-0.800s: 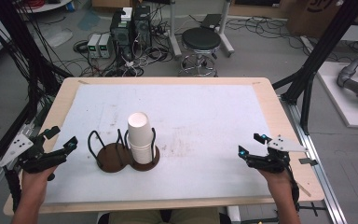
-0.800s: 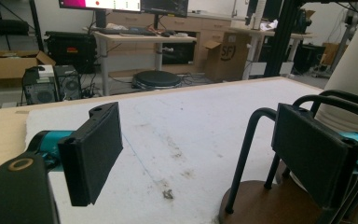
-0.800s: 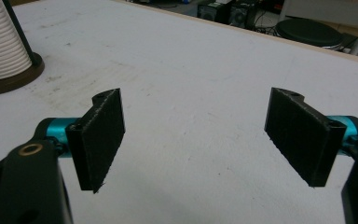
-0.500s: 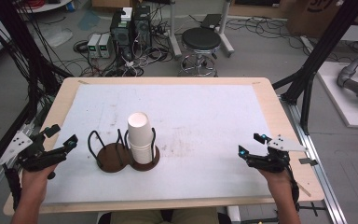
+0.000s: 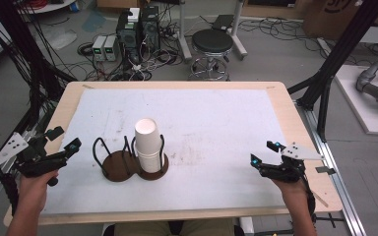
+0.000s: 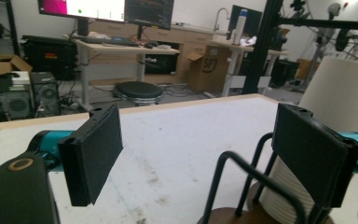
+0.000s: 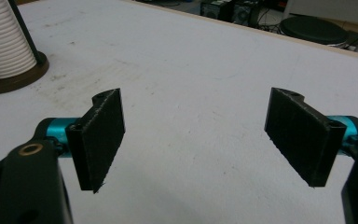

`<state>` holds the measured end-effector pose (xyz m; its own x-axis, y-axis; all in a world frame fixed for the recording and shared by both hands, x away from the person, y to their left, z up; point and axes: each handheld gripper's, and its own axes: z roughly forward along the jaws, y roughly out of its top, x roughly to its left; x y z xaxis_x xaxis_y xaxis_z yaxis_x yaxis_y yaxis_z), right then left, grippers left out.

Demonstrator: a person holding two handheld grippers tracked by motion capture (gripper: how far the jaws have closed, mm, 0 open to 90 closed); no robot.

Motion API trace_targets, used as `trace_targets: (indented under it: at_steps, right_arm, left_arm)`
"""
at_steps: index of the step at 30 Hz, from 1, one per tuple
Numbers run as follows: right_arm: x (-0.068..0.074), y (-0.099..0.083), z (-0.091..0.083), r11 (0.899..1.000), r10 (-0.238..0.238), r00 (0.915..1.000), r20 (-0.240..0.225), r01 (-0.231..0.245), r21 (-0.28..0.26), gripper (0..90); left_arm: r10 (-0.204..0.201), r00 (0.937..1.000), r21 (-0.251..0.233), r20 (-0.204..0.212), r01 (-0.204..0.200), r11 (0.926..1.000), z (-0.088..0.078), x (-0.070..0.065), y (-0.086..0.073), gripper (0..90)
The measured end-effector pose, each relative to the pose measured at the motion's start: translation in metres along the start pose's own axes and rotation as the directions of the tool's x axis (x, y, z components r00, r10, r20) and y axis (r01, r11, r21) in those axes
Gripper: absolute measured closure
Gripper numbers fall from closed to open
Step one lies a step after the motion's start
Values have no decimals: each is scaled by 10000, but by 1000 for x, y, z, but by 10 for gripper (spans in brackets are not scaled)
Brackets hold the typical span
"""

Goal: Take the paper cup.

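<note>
A stack of white paper cups [image 5: 148, 145], ribbed with fine rings at the lower part, is seen in a dark brown holder [image 5: 134, 166] fitted with black wire loops. The table [image 5: 285, 105] is edged in pale wood and covered by a white, faintly smudged sheet [image 5: 211, 123]. Black pads and teal fittings are borne by the left gripper [image 5: 64, 142] and the right gripper [image 5: 265, 153].
</note>
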<state>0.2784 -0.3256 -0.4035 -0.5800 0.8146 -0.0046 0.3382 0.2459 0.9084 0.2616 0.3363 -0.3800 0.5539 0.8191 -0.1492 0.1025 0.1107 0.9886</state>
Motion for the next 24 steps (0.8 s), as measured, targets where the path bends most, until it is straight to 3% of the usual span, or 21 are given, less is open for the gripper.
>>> trace_targets:
  at_steps: [3,9,13,16,20,22,23,24]
  right_arm:
    - [1,1,1,10000,-10,10000,-52,10,8,204]
    - [2,1,4,10000,13,9997,-224,-11,73,204]
    - [2,2,4,9999,107,9994,-337,-105,59,204]
    - [5,9,4,9994,240,9971,-716,-257,-230,204]
    - [16,26,9,9990,-84,9929,-1188,31,-448,203]
    - [25,39,17,9984,-359,9860,-1627,283,-485,203]
    - [25,39,17,9984,-359,9860,-1627,283,-485,203]
    - [32,50,23,9976,-531,9797,-1931,433,-546,203]
  left_arm:
    - [208,9997,23,87,-208,9998,1,-5,4,162]
    - [10,9998,164,198,-14,9999,3,-7,5,162]
    - [93,9997,318,210,-99,9994,6,-9,5,162]
    - [115,9998,378,178,-121,9992,7,-8,3,162]
    - [164,9998,454,133,-169,9988,8,-8,2,162]
    - [169,9998,438,141,-175,9989,8,-8,1,162]
    - [193,9997,442,157,-199,9988,8,-9,1,162]
    - [163,9997,396,174,-170,9991,8,-10,0,162]
